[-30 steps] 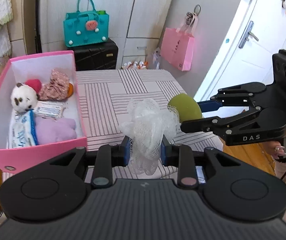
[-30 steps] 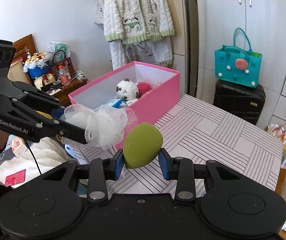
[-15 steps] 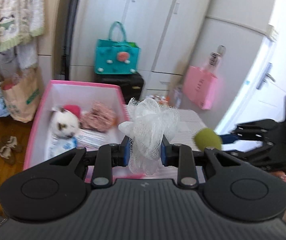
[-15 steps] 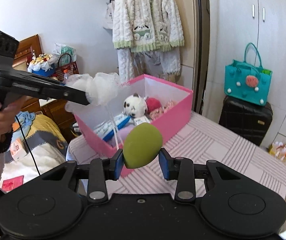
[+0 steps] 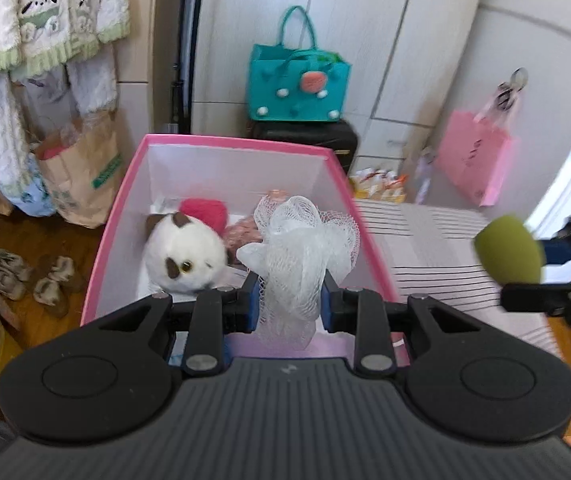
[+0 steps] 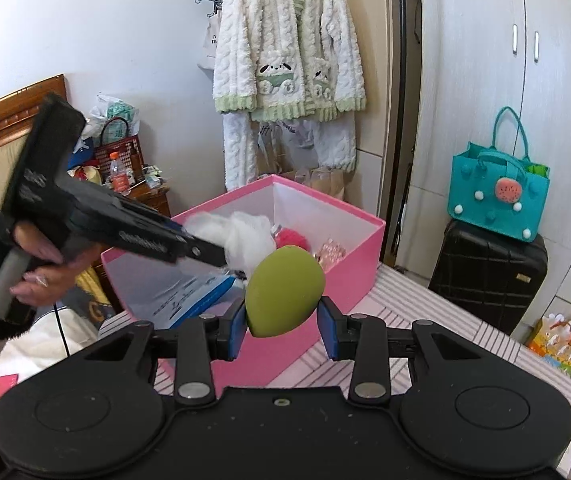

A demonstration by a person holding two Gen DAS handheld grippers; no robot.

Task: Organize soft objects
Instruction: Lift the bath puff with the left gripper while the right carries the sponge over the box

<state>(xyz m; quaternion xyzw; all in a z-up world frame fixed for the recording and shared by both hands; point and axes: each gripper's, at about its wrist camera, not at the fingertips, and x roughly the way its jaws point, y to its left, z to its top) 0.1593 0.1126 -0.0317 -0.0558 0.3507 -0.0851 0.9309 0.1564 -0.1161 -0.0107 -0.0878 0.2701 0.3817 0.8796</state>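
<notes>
Left tool (image 5: 288,304) is clamping a white mesh bath pouf (image 5: 299,256) between its blue pads (image 5: 250,300), the net bulging above and hanging below the fingers. Just ahead of and below this tool a pink rectangular cardboard box (image 5: 229,145) with white inside walls is sitting open on the bench (image 5: 437,240), a striped white surface. Inside the box, left of the pouf, a white round plush toy with brown patches (image 5: 183,254) is lying against a red fuzzy ball (image 5: 205,210); a pink crinkled fabric piece (image 5: 241,232) is showing behind the pouf, partly hidden.

Right tool (image 6: 281,322) is clamping an olive-green egg-shaped sponge (image 6: 283,290), pads pressing both its sides, narrow end pointing up-right. In the right wrist view the sponge is sitting in front of the box's near wall (image 6: 285,354), and the left tool is reaching in from the left over the box opening with the pouf (image 6: 245,236) at its tip; a hand (image 6: 41,268) is gripping its handle. In the left wrist view the sponge (image 5: 509,252) is showing far right of the left tool, over the bench, beside the box.

A teal felt tote bag (image 6: 499,192) is standing on a black suitcase (image 6: 485,276) beyond the bench.
</notes>
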